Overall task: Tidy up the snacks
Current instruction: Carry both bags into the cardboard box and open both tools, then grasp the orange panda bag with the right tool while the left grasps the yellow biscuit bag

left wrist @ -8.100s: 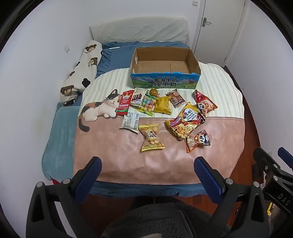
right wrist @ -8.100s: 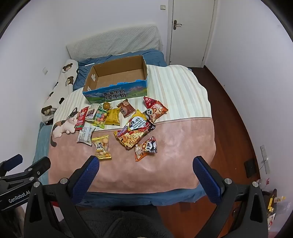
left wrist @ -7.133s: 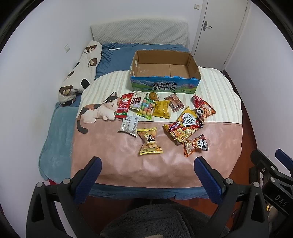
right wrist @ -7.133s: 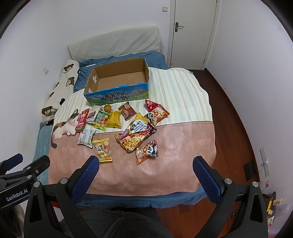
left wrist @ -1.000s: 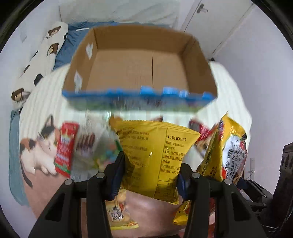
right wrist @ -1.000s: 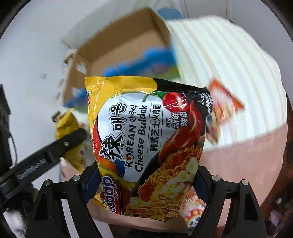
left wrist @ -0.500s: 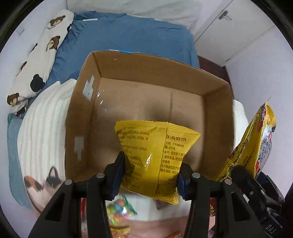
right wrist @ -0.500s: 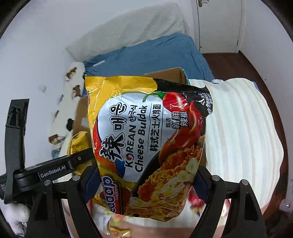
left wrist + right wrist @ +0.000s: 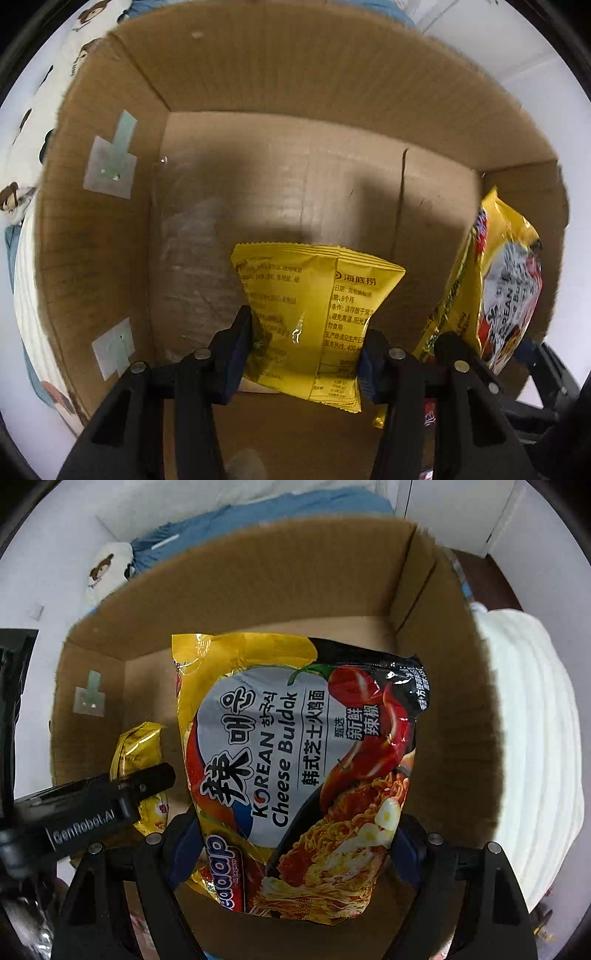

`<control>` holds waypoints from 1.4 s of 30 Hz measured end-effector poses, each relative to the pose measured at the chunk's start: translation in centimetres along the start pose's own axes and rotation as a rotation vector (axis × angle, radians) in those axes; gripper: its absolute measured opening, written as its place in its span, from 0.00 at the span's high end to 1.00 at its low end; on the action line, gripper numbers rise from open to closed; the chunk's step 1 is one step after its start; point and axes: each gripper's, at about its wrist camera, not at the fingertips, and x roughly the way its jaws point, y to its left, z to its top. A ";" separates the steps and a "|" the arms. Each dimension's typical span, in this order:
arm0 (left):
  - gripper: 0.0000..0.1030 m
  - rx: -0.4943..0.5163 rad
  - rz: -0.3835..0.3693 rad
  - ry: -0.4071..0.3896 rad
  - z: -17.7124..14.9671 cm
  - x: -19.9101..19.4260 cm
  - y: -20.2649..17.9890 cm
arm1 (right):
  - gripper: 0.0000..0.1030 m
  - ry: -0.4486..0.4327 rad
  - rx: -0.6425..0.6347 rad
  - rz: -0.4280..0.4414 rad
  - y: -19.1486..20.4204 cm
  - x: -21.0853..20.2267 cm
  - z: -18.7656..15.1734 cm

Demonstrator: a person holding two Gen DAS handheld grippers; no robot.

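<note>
Inside cardboard box [image 9: 295,85]: yellow packet [image 9: 314,314], noodle bag [image 9: 303,768].

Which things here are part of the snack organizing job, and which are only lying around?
Part of the job:
- cardboard box
- small yellow snack packet, held by the left gripper
- Cheese Buldak noodle packet, held by the right gripper

Only lying around:
- bear-print pillow
- blue bedding
- striped blanket

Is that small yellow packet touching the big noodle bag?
Apart. The left wrist view shows bare cardboard between the small yellow packet and the noodle bag.
</note>
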 end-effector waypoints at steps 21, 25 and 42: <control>0.14 0.047 0.017 -0.192 -4.7 -6.7 2.3 | 0.03 -0.033 -0.053 -0.073 2.7 0.5 -0.9; 0.14 0.064 0.003 -0.284 -6.8 -9.9 3.0 | 0.03 -0.108 -0.034 -0.068 2.1 -4.8 -2.7; 0.14 0.086 0.008 -0.530 -18.6 -16.7 3.6 | 0.03 -0.355 -0.054 -0.031 2.3 -16.9 -14.0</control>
